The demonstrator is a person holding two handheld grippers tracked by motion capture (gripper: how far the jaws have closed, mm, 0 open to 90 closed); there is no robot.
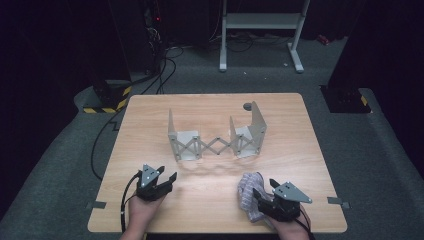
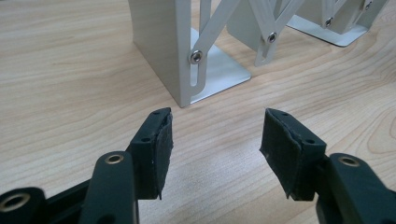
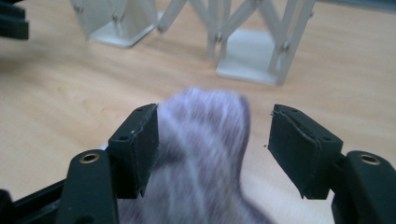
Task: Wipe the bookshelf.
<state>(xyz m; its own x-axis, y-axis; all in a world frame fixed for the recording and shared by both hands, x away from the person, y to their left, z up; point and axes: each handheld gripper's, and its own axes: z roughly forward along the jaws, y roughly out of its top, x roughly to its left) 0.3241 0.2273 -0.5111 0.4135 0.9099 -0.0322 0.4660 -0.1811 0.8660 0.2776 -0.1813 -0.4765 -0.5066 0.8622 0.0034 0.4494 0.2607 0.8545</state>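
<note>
**Cloth lies between open jaws near the table's edge**

The right gripper [image 1: 263, 192] has its jaws spread wide around a pale purple cloth [image 1: 248, 194]; one pad touches it, the other stands clear. The cloth lies at the table's [image 1: 150, 107] near right edge. The left gripper [image 1: 166, 176], at the near left, is wide open and empty, facing the metal folding rack [image 1: 216, 138] at mid-table.

1. No legible text, labels, brand marks or numbers appear on any surface.
2. Only marking: yellow-and-black hazard stripes [image 1: 106, 107] on a stand base beyond the table [image 1: 150, 107].
</note>
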